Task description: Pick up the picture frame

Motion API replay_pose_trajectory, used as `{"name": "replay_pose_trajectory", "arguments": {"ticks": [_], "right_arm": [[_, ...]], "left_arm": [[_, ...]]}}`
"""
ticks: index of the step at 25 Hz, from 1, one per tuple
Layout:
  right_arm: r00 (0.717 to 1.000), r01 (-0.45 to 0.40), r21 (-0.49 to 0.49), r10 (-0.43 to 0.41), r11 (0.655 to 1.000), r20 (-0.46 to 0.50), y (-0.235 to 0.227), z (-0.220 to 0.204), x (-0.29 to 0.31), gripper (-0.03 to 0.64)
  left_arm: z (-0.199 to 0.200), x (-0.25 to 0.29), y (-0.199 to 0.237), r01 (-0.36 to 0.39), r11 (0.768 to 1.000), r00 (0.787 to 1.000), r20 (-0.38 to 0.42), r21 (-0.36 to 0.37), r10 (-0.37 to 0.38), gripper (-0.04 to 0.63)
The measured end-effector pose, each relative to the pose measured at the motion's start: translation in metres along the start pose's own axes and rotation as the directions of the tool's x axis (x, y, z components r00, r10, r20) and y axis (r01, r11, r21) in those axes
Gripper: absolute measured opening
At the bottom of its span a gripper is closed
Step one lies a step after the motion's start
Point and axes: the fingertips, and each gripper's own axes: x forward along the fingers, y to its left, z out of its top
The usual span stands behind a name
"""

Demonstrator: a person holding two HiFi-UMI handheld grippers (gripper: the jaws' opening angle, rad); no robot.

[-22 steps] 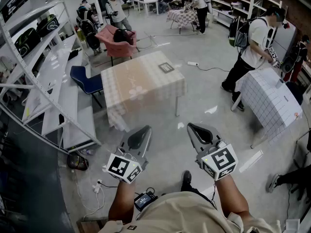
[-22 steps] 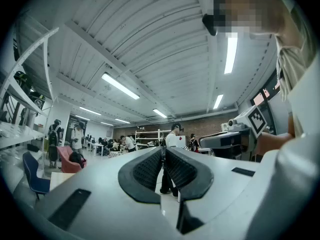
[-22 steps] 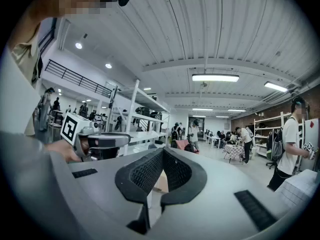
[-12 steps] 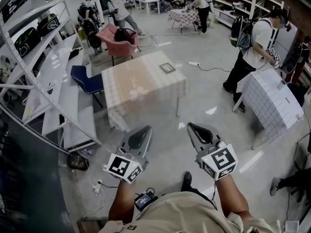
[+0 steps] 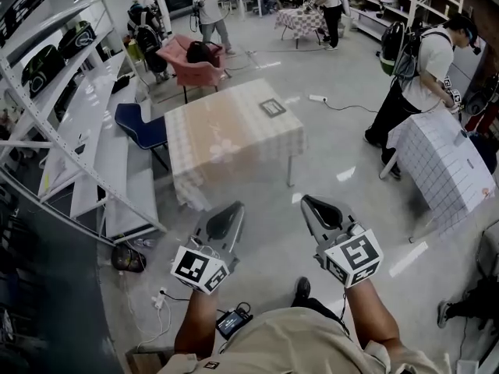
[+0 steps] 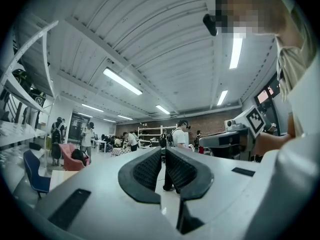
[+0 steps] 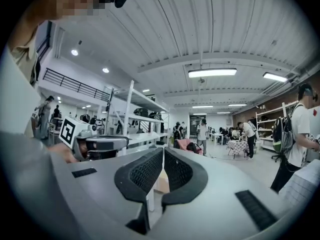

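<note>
Left tool (image 5: 225, 216) and right tool (image 5: 316, 208) are held low before the body, side by side, aimed forward. On both, the jaws are pressed together with nothing between them. The worktop (image 5: 226, 142), under a checked cloth, stands well ahead on the grey floor (image 5: 335, 158), with shelves (image 5: 74, 142) to its left. The picture frame (image 5: 270, 107) is small and dark-edged, lying flat near the worktop's far right corner.
</note>
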Motion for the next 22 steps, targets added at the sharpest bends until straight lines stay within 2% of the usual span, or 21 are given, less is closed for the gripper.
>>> {"name": "replay_pose_trajectory", "arguments": {"ticks": [15, 22], "right_arm": [[0.998, -0.067, -0.006, 0.067, 0.998, 0.018, -0.149, 0.006, 0.024, 0.028], [0.997, -0.07, 0.016, 0.07, 0.997, 0.021, -0.202, -0.003, 0.017, 0.028]], "left_arm": [[0.0, 0.14, -0.002, -0.08, 0.997, 0.997, 0.002, 0.023, 0.08, 0.035], [-0.007, 0.193, -0.019, -0.075, 0.997, 0.997, -0.012, 0.022, 0.075, 0.034]]}}
